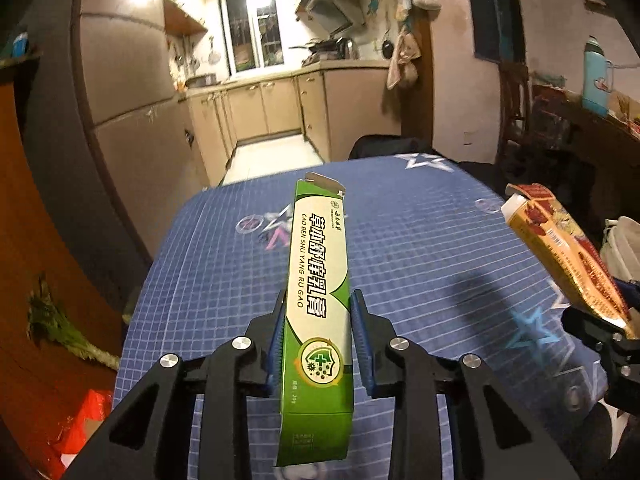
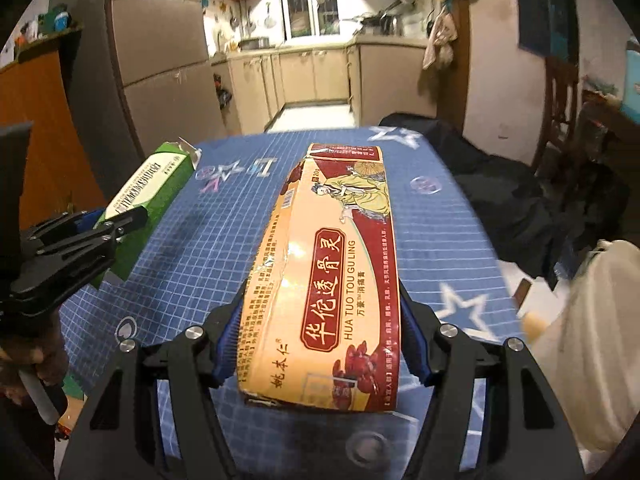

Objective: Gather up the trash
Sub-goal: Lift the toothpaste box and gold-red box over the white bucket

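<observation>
Left wrist view: a long green-and-cream cardboard carton (image 1: 320,300) with a torn-open far flap is pinched at its sides between the blue ribbed pads (image 1: 276,344) of the left claw (image 1: 318,300). The carton is held lengthwise along the claw, in the centre of the frame, above the desk covered with a blue grid-patterned cloth bearing star prints (image 1: 420,240). At the right edge of the frame, a tan-and-red printed carton (image 1: 568,256) is seen tilted, gripped in the right claw (image 1: 600,320).

Right wrist view: the tan-and-red carton (image 2: 332,272), creased along its left side, is clamped between the blue pads (image 2: 230,336) of the right claw (image 2: 320,300). It occupies the centre of the frame, lifted clear above the blue cloth (image 2: 440,240). At the left of the frame, the green carton (image 2: 156,184) is seen held in the left claw (image 2: 120,220), with a hand (image 2: 24,360) visible on the grip at the lower left. A beige kitchen with cabinets (image 2: 312,72) is shown in the upper centre.
</observation>
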A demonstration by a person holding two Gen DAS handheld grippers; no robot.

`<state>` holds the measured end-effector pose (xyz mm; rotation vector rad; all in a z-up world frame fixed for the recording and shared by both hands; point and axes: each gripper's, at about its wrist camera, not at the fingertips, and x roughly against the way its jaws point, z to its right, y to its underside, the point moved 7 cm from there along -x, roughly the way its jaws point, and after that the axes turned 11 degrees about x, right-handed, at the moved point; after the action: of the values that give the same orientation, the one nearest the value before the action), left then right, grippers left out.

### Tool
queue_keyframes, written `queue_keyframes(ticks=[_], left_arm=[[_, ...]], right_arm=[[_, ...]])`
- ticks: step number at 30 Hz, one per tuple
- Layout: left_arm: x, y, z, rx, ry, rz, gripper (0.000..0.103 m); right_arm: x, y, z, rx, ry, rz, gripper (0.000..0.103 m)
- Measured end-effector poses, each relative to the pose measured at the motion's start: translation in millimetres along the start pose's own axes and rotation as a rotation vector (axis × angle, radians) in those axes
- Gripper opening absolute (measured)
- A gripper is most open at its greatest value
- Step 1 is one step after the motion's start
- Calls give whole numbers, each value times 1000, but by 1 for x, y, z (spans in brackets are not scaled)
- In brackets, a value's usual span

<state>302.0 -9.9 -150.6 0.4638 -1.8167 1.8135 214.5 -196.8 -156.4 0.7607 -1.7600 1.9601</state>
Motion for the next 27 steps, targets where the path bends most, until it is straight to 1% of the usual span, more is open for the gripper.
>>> queue_keyframes(ticks=[3,5,8,14,18,22,25,27], left_arm=[[12,-6,23,-28,18,24,31],[20,-10,41,-49,36,42,31],[33,-14,72,-84,74,65,31],[51,-20,136,-164,154,96,30],[58,-18,181,-218,208,103,30],[61,-12,224,-272,255,103,30],[63,-9,253,-311,285,103,29],[63,-7,274,-328,324,92,29]], right_arm=[[27,2,18,-23,25,38,62],[37,1,28,-32,43,57,62],[61,4,49,-46,86,88,62],[109,15,107,-114,193,136,62],[127,25,144,-155,266,148,62],[145,42,182,-200,334,153,62],[150,54,204,-221,382,149,62],[158,64,221,-239,414,147,62]])
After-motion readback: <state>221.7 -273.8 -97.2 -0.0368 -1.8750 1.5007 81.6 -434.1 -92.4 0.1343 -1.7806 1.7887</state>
